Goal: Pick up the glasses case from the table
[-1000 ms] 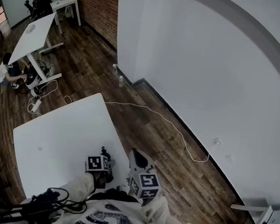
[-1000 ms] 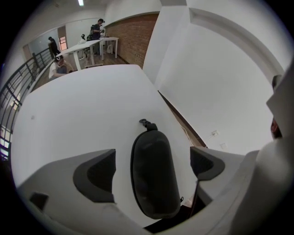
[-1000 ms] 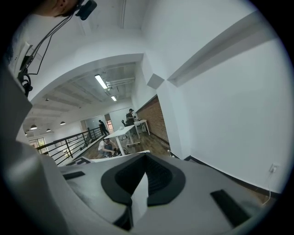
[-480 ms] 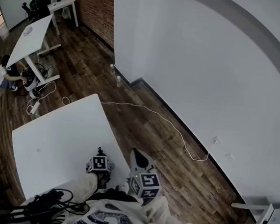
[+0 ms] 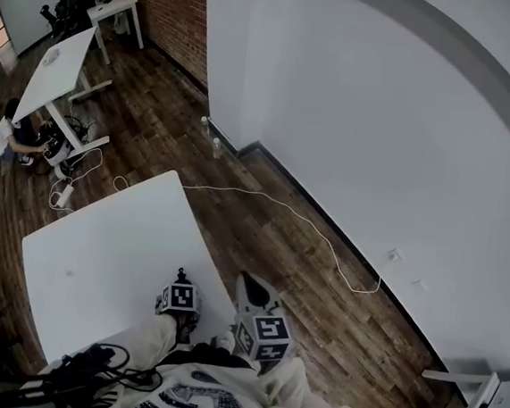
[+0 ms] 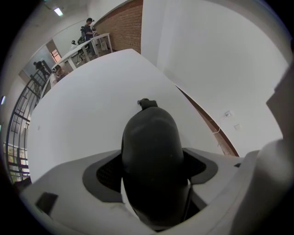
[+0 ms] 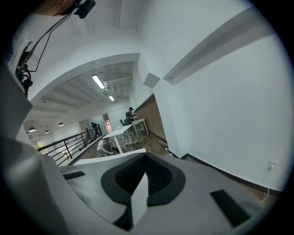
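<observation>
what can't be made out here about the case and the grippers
- Glasses case, left gripper view: its near end is sunk between the jaws of the left gripper, and its own bulk hides whether it touches the table.
- Head view: the marker cube covers the left gripper's jaws and most of the case.
- Person at the far desk, head view: too small for any detail.

**Where the three cameras look**

The head view looks steeply down from above onto the near corner of the white worktop [image 5: 97,255] and the wooden floor [image 5: 260,244]. The left gripper view sits low, close behind the glasses case [image 6: 151,156], and faces across that worktop [image 6: 82,105]. The right gripper view tilts upward. All three take in the far desks [image 5: 60,68] [image 6: 94,42] [image 7: 126,131].
</observation>
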A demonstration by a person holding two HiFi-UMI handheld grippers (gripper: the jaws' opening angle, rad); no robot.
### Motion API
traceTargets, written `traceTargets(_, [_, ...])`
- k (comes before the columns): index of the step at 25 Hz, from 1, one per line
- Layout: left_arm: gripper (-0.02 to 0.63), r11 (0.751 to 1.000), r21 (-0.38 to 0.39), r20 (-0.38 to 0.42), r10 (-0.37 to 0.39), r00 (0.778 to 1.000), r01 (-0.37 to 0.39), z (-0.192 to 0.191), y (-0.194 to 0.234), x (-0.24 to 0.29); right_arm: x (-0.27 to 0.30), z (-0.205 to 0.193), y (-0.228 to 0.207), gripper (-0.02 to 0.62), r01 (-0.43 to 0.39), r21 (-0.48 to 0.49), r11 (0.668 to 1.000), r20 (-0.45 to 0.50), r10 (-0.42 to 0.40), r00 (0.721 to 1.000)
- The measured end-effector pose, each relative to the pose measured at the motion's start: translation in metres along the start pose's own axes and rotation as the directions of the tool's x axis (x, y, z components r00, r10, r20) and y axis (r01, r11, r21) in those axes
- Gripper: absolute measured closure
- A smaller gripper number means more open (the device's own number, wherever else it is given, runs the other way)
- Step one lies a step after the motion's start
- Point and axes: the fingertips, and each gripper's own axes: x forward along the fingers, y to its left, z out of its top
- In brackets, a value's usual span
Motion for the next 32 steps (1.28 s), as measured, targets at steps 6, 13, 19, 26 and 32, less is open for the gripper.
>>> traceTargets(6, [0.227,0.998,0.029,0.006,-0.063,0.998,0.063,0.002,-0.004,-0.027,0.005,0.0,0.003,0.595,0.0,-0.003,1.0,-0.011,0.0,1.0])
traceTargets(13, [0.23,0.968,0.163,0.25,-0.227,0.941,0.19,0.057,-0.023,-0.087,0.011,-0.004,0.0,0.595,-0.011,-0.009,1.0,-0.02,0.01,1.0])
traceTargets(19, [0.232,0.945,0.259,0.488,-0.306,0.817,0.199,0.11,-0.015,-0.174,0.013,-0.005,-0.006,0.595,-0.017,-0.009,1.0,-0.024,0.016,1.0])
traceTargets(26, [0.232,0.916,0.364,0.688,-0.385,0.615,0.166,0.138,-0.005,-0.277,0.013,-0.004,0.001,0.595,-0.024,-0.007,1.0,-0.024,0.024,0.999])
traceTargets(32, [0.231,0.91,0.404,0.749,-0.39,0.535,0.098,0.136,-0.004,-0.314,0.013,-0.002,0.006,0.595,-0.023,-0.019,1.0,-0.016,0.023,1.0])
